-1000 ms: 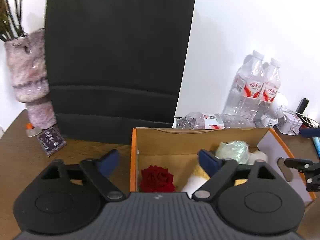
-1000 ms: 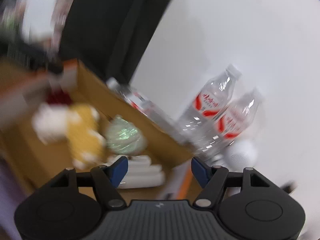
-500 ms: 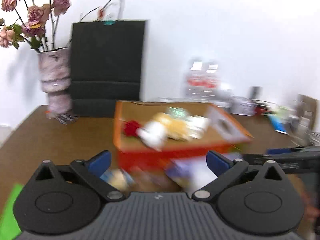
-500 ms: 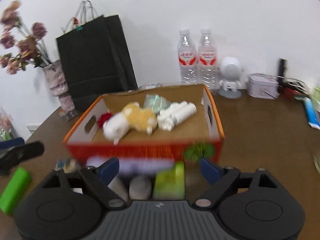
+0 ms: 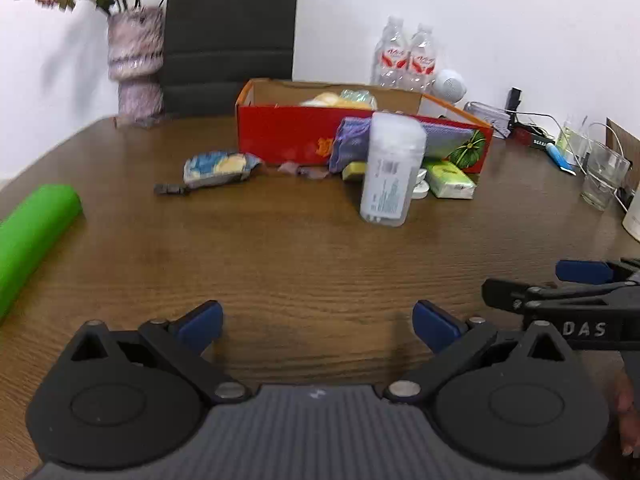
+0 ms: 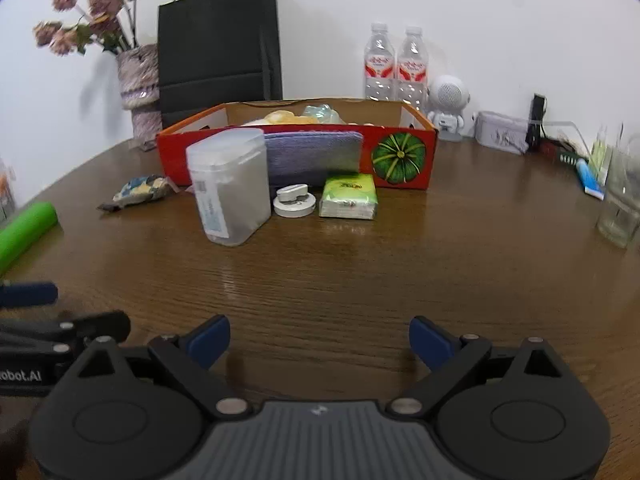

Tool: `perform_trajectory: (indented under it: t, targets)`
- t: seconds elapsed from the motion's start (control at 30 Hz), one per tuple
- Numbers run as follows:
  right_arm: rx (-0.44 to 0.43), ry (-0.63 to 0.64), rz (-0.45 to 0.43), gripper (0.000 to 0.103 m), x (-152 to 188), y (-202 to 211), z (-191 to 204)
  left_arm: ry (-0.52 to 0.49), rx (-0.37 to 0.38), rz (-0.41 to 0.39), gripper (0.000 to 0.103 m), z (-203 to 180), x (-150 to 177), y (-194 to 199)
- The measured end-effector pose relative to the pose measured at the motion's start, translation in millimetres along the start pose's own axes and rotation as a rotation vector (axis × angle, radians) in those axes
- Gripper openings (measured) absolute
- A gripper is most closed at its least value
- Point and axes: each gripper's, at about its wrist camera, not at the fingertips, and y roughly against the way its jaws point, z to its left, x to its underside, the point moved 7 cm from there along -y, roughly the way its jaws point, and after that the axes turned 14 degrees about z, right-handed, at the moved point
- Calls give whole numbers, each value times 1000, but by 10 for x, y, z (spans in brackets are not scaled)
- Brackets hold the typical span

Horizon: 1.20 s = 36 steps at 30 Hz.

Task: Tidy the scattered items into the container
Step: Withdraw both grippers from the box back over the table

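Both grippers hang above the near edge of the brown wood-grain worktop [image 6: 360, 280], side by side and level. The left gripper [image 5: 316, 322] has its jaws spread wide and holds nothing; the right gripper [image 6: 319, 338] is likewise spread wide with nothing between its blue pads. Judged from this stance, no item has yet been selected, and the wide setting suits an approach to any of the loose items.

The container, a shallow red cardboard box with an orange rim [image 6: 404, 152], stands toward the far edge, its long side facing the grippers. It already holds a yellow-and-white soft item and a pale green wrapped item, only partly visible over the rim.

Items not yet in the box lie just before its near wall:
- an upright translucent plastic canister [image 6: 230, 186], nearest the grippers;
- a folded purple-grey cloth [image 6: 314, 156] leaning against the box wall;
- a round white disc-shaped object [image 6: 294, 202];
- a green tissue packet [image 6: 348, 196], beside the disc;
- a blue-and-yellow snack packet [image 6: 138, 194], toward the left edge;
- a bright green cylinder [image 6: 24, 232] at the left edge, well apart from the box.

The canister is the closest and tallest target, but its smooth wall may slip.
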Motion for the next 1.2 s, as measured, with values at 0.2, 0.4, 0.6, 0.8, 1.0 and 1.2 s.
perform_trajectory:
  t: [0.2, 0.4, 0.6, 0.8, 1.0, 1.2]
  targets:
    - [6, -18, 21, 103, 17, -48, -33, -11, -16, 7, 103, -22, -6, -46]
    - [33, 20, 38, 103, 18, -74, 9, -59, -46, 26, 103, -115, 2, -84]
    - [32, 19, 38, 103, 20, -76, -1, -60, -47, 28, 103, -121, -1, -90]
    - [33, 19, 38, 103, 25, -79, -2, -61, -50, 29, 103, -122, -1, -90]
    - [32, 20, 39, 103, 28, -80, -4, -61, -50, 29, 103, -123, -2, -89]
    - [33, 21, 39, 103, 32, -84, -5, -60, -50, 27, 103, -124, -4, -86]
